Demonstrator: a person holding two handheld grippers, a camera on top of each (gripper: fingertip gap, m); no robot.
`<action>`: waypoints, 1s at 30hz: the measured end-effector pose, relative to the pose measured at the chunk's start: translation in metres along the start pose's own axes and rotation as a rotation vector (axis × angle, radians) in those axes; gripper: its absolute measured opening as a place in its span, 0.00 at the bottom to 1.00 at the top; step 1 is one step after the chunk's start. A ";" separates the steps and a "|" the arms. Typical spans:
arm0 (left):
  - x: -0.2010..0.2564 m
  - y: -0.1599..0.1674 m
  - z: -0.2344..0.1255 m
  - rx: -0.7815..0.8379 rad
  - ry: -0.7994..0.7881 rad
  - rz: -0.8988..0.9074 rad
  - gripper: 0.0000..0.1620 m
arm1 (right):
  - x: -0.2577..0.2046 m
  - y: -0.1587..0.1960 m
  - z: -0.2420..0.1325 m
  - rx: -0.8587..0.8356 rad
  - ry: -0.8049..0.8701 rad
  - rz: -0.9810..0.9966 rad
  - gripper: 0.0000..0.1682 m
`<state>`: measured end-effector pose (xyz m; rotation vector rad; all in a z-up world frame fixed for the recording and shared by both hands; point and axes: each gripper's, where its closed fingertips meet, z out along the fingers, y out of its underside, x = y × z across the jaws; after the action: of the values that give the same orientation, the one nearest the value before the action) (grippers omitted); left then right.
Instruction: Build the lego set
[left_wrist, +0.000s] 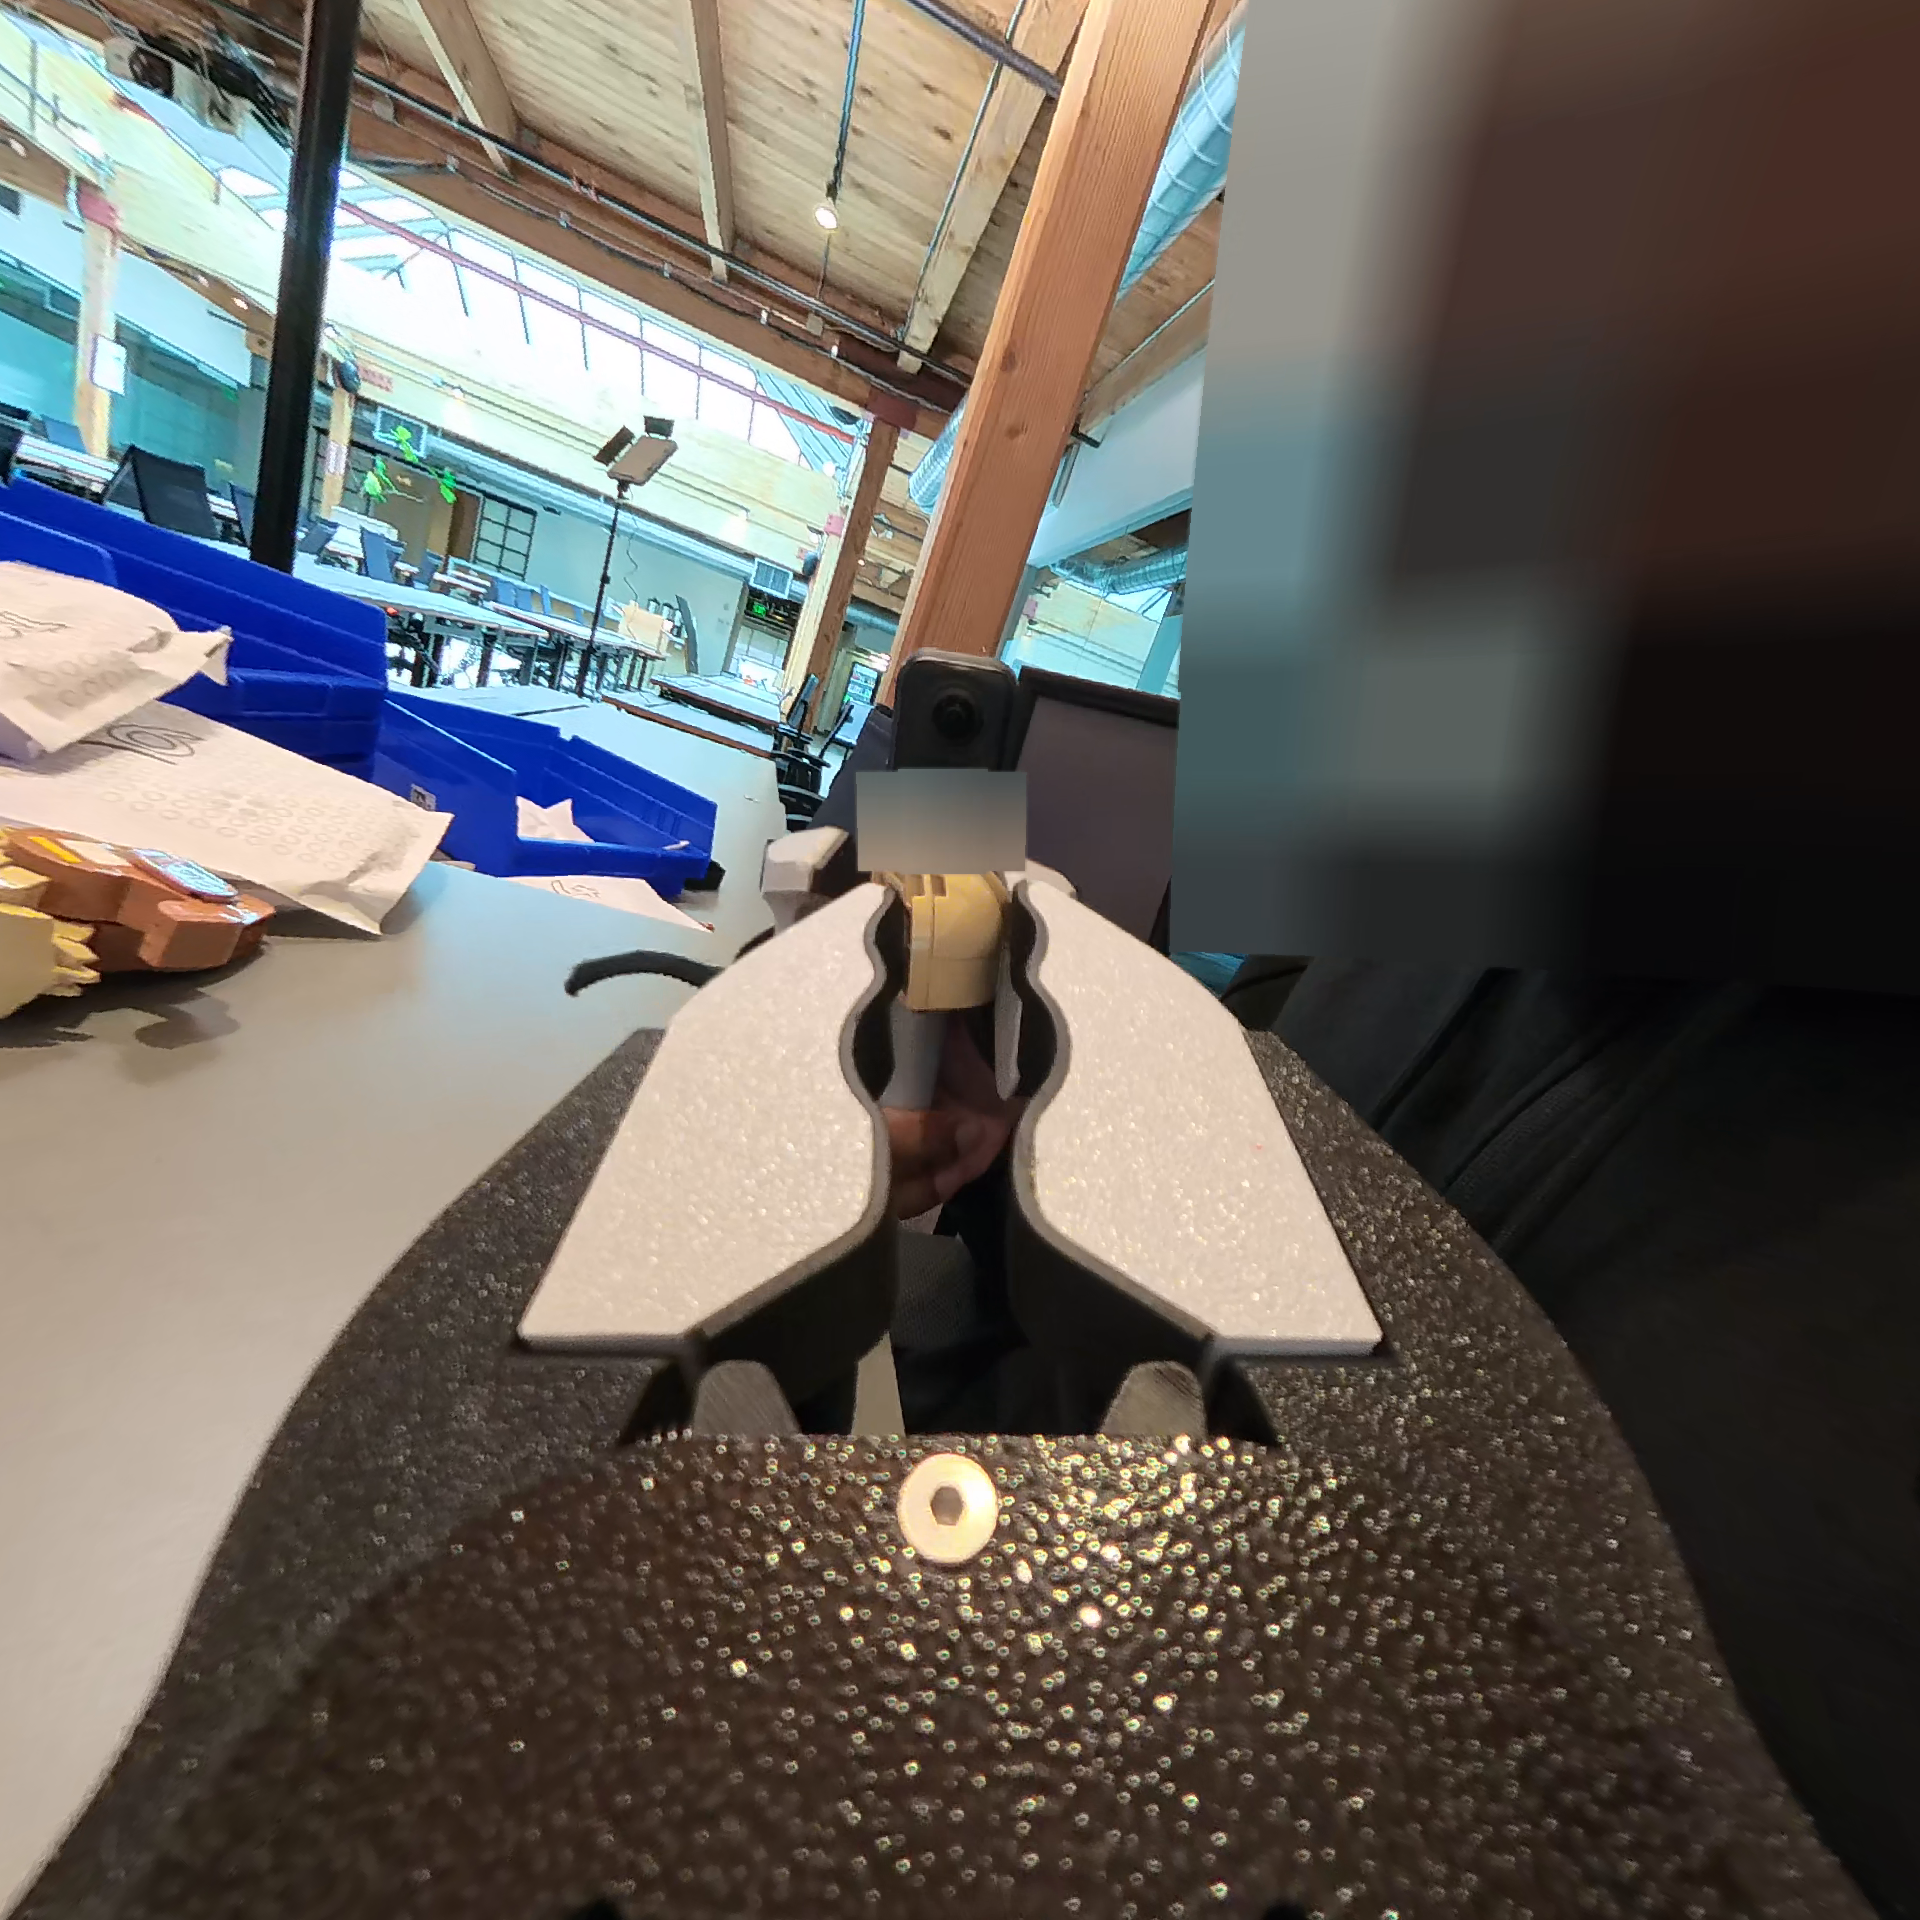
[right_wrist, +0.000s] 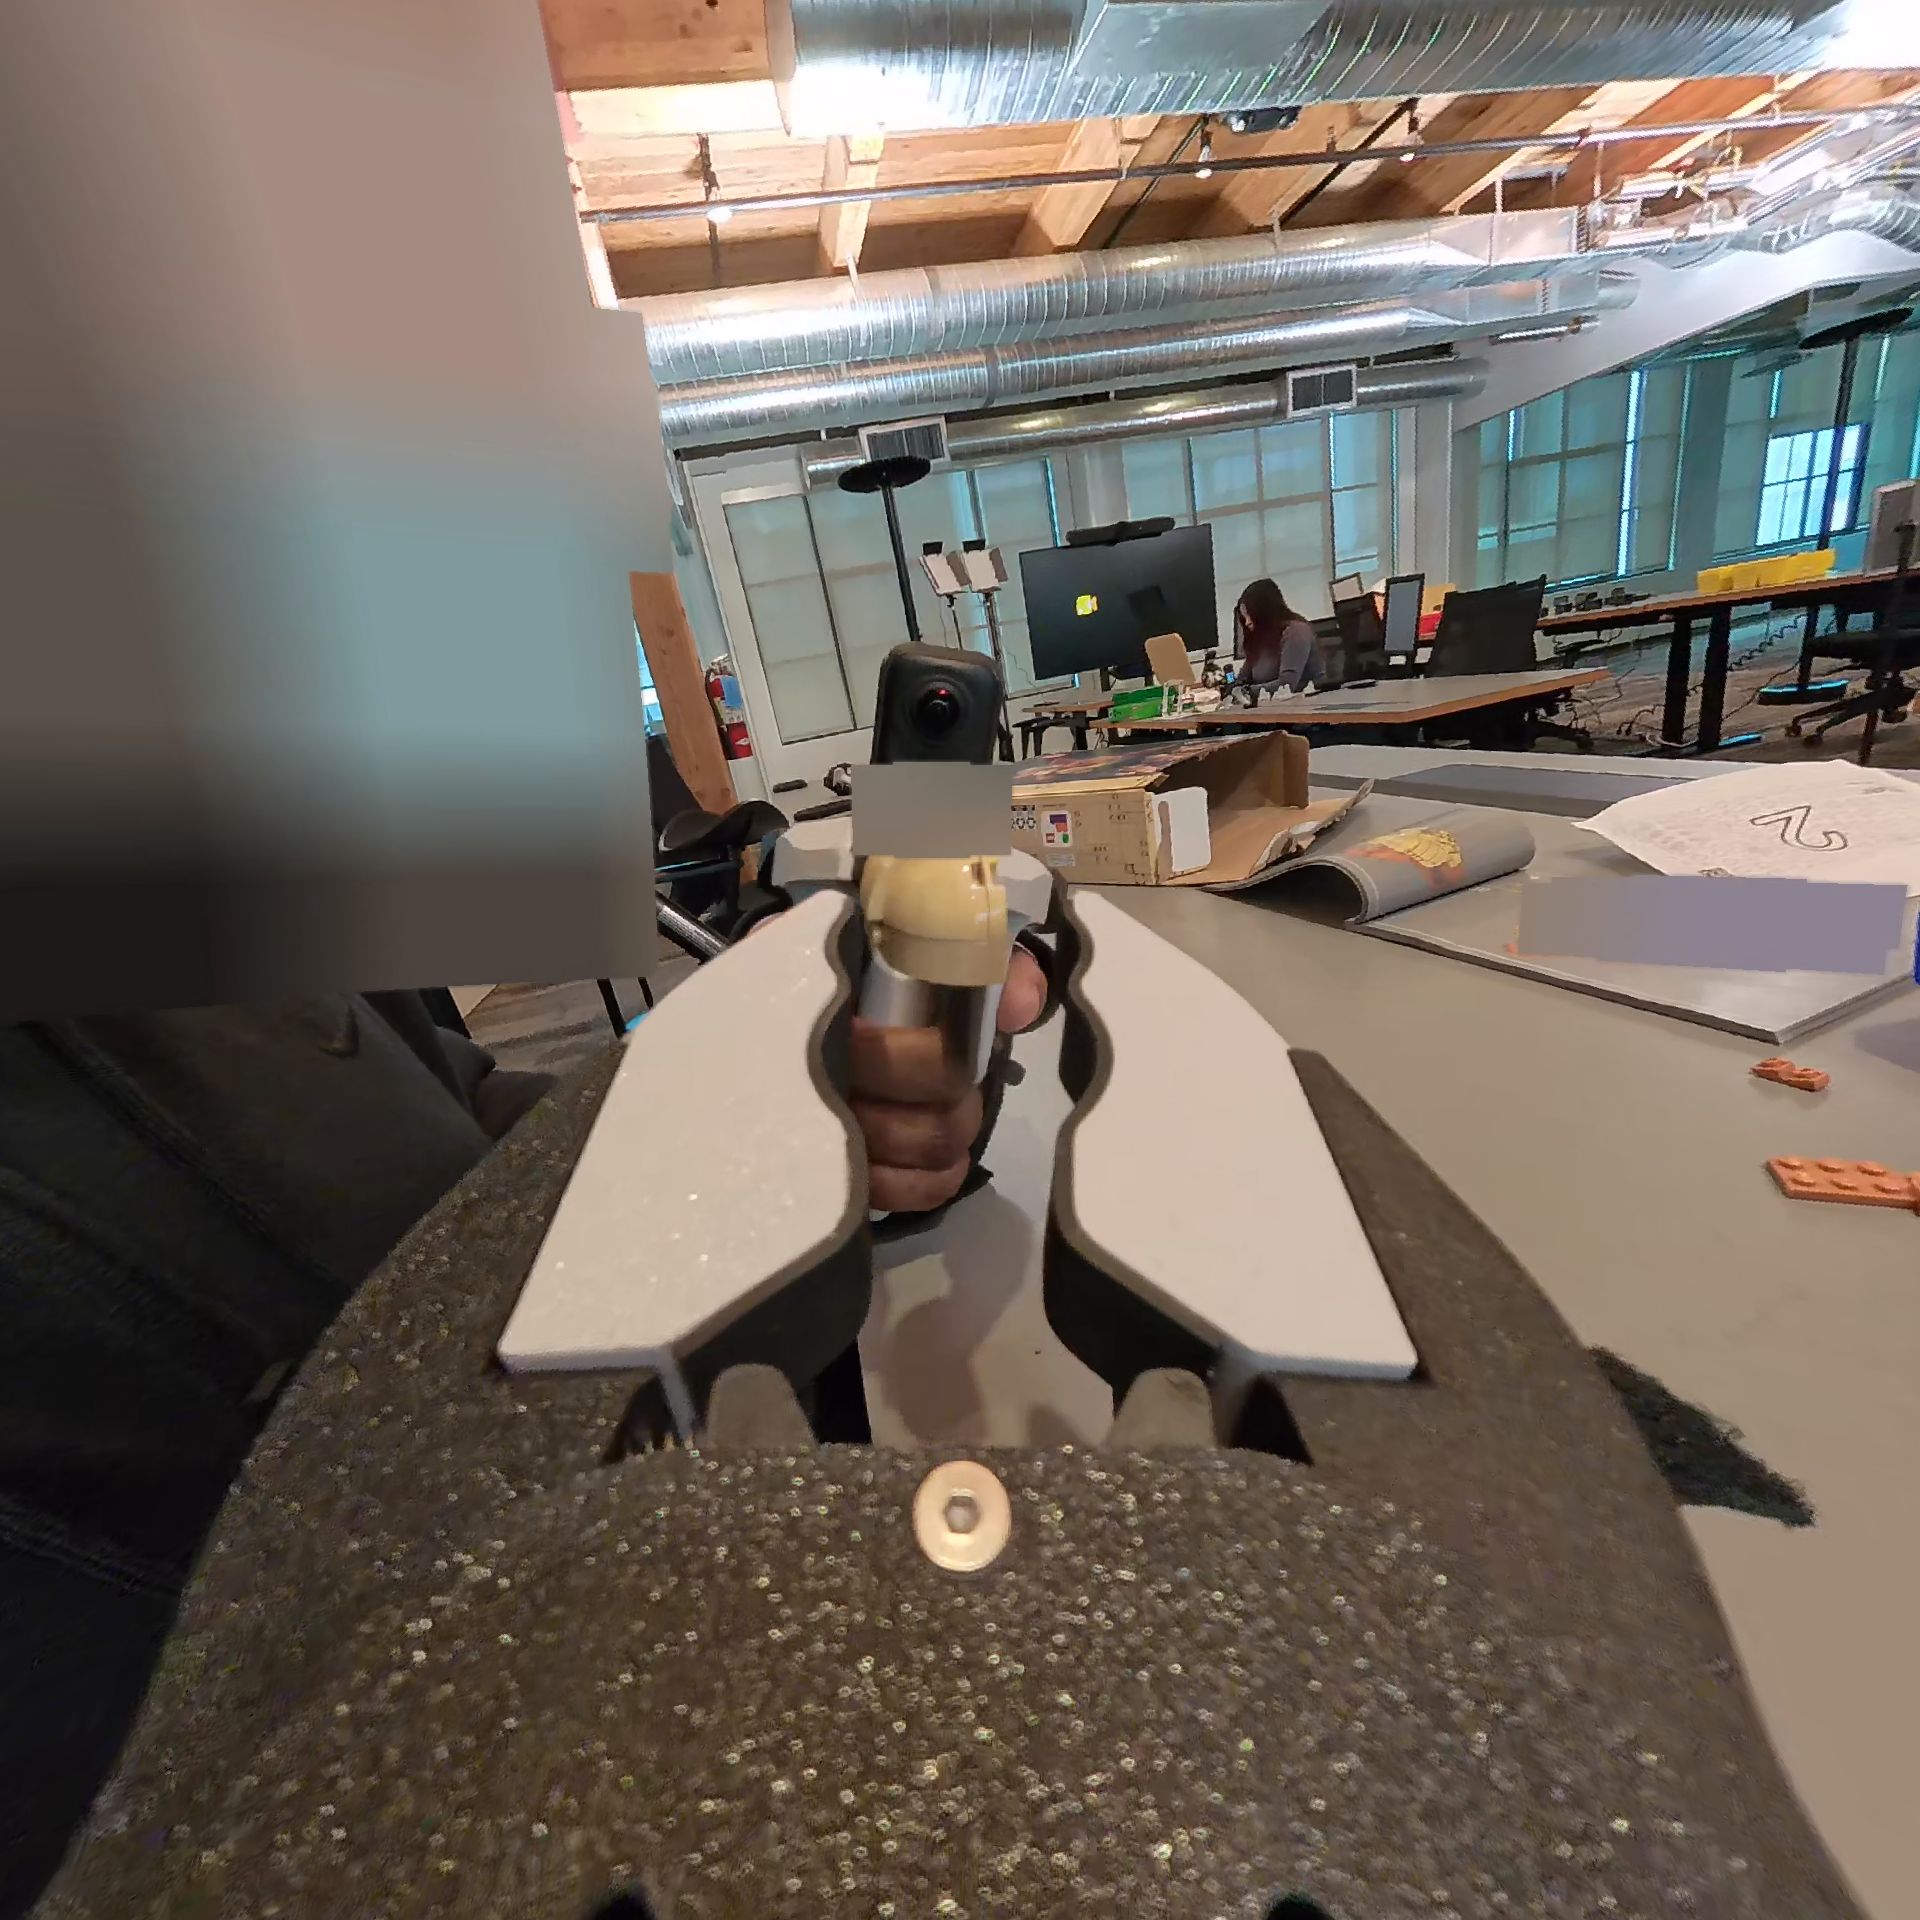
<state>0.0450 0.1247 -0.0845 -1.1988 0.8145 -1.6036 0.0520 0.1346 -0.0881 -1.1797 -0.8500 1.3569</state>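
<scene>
The two grippers are held up above the grey table (right_wrist: 1455, 1091), facing each other, and one tan lego piece (left_wrist: 951, 940) is seen between them. In the left wrist view the left gripper (left_wrist: 948, 914) is clamped on this tan lego piece at the fingertips, and the far camera of the other gripper is seen just behind it. In the right wrist view the same piece (right_wrist: 935, 920) stands at the tips of the right gripper (right_wrist: 940, 925); the fingers seem to be closed on it too, but the contact on the right side is partly hidden, so this is said with some doubt. A hand (right_wrist: 920, 1122) on a grey handle is seen through the gap. At the far left of the left wrist view, blue bins (left_wrist: 468, 748), white paper bags (left_wrist: 239, 821) and a brown and tan lego build (left_wrist: 125, 914) are placed on the table. At the right of the right wrist view, two orange plates (right_wrist: 1844, 1179), an open booklet (right_wrist: 1455, 873) and a torn cardboard box (right_wrist: 1174, 805) are lying.
</scene>
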 end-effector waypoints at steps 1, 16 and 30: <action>0.000 0.001 0.000 -0.004 0.001 -0.001 0.12 | 0.001 -0.001 0.000 0.005 0.002 0.003 0.20; 0.001 0.006 0.003 -0.044 0.000 0.002 0.11 | -0.001 -0.001 -0.004 0.001 -0.008 0.009 0.11; 0.000 0.008 0.002 -0.065 -0.013 0.016 0.11 | -0.002 0.002 0.000 -0.024 0.003 0.001 0.10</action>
<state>0.0497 0.1218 -0.0906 -1.2444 0.8719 -1.5655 0.0517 0.1326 -0.0898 -1.2004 -0.8657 1.3493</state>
